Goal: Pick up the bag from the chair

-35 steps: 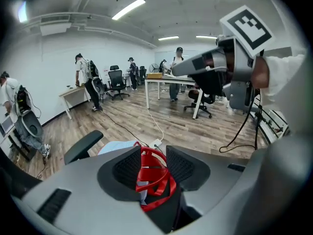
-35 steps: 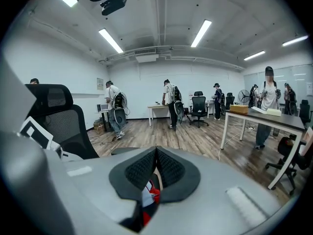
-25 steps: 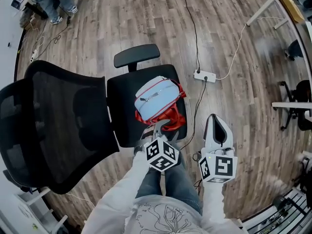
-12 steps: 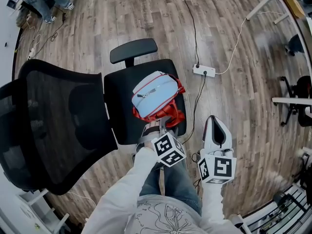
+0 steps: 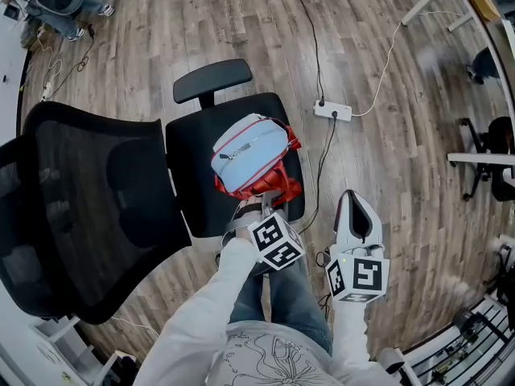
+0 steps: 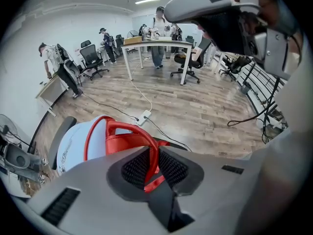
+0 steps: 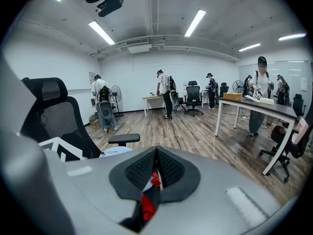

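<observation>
The bag (image 5: 251, 153) is light blue with red trim and red handles, and sits over the black seat (image 5: 191, 175) of the office chair. My left gripper (image 5: 256, 210) is at the bag's near end, shut on a red handle strap (image 6: 149, 153) that runs taut between the pads. The bag's blue body (image 6: 72, 146) hangs just beyond the jaws; I cannot tell whether it still touches the seat. My right gripper (image 5: 356, 209) is held to the right of the chair, over the floor. Its jaws are shut with nothing held (image 7: 156, 154).
The chair's mesh backrest (image 5: 80, 207) lies tilted to the left, and an armrest (image 5: 212, 80) sticks out beyond the bag. A white power strip (image 5: 332, 110) with cables lies on the wood floor on the right. Desks and several people (image 7: 166, 94) are farther off.
The left gripper stays shut on the red handle and has drawn it up. The bag looks larger and has shifted a little up and left over the seat. The right gripper has barely moved.
</observation>
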A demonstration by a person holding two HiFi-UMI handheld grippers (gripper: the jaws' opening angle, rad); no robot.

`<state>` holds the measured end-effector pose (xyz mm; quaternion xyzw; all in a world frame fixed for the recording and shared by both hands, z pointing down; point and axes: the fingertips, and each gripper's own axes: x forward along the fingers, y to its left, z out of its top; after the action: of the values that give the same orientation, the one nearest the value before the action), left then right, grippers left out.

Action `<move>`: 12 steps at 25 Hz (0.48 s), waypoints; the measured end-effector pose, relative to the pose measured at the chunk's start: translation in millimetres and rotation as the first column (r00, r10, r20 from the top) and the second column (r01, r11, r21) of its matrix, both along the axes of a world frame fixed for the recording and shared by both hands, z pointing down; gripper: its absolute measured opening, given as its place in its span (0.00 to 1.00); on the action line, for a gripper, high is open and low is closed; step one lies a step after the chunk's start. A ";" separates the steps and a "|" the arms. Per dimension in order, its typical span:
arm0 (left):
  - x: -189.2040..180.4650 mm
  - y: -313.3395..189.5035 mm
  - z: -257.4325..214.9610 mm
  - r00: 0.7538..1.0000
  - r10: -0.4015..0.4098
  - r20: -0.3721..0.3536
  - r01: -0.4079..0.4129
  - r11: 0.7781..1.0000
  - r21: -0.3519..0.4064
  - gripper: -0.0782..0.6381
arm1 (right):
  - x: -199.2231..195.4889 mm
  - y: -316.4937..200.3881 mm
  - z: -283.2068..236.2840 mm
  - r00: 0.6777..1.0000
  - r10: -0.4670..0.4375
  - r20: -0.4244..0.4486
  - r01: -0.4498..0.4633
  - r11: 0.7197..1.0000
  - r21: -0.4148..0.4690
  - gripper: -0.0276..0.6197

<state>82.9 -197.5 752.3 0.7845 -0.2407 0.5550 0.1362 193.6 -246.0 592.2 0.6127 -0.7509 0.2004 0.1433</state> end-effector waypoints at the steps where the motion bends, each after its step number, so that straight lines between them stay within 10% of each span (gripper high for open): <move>1: 0.3 0.3 0.0 1.000 0.008 -0.001 -0.008 1.000 -0.001 0.19 | 0.4 0.4 0.5 1.000 0.001 0.000 -0.001 1.000 -0.002 0.06; 12: -2.7 -4.8 -25.4 0.984 -0.074 -0.162 0.066 0.997 -0.050 0.17 | 1.9 -1.5 -11.4 1.000 0.012 0.005 -0.012 1.000 0.021 0.06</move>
<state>80.2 -202.4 726.9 0.8153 -0.2437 0.4888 0.1924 195.5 -247.5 580.8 0.6183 -0.7495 0.1948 0.1340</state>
